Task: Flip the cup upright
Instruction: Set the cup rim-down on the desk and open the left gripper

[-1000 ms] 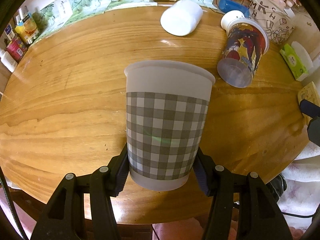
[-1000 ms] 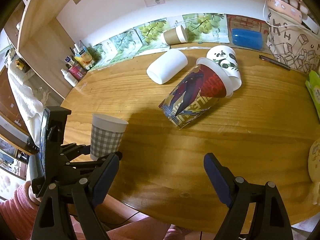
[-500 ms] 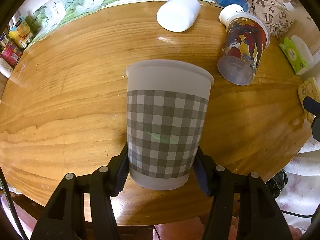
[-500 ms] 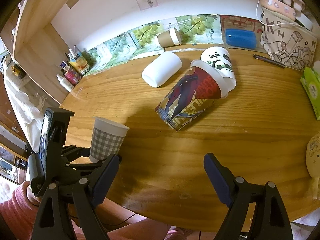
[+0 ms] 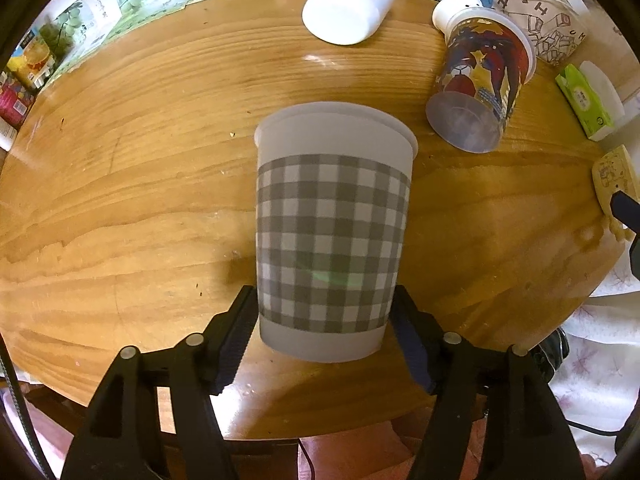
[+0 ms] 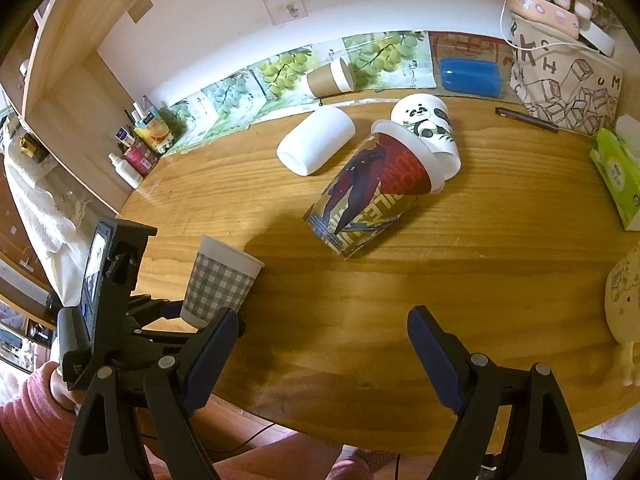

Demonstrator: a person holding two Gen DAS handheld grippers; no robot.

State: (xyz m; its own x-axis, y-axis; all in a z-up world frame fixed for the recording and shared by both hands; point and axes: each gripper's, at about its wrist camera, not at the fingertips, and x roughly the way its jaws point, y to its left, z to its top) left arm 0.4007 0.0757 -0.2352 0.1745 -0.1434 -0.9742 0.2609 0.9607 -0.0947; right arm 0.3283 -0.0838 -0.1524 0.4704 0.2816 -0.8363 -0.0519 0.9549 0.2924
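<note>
My left gripper (image 5: 324,316) is shut on the grey-checked paper cup (image 5: 332,236), gripping its lower part. The cup stands mouth up, tilted slightly, at or just above the wooden table (image 5: 120,200) near its front edge. In the right wrist view the same cup (image 6: 218,284) shows at the left with the left gripper (image 6: 200,312) on it. My right gripper (image 6: 320,344) is open and empty over the table's front edge.
A printed red and blue cup (image 6: 368,196) lies on its side mid-table, touching a panda cup (image 6: 428,128). A white cup (image 6: 316,144) and a brown cup (image 6: 330,78) lie further back. A tissue box (image 6: 616,176), a pen (image 6: 526,119) and a patterned bag (image 6: 568,76) are at the right.
The checked cup has stayed in my left gripper and moved a little nearer the table's front edge. The right gripper has drifted slightly forward, still open.
</note>
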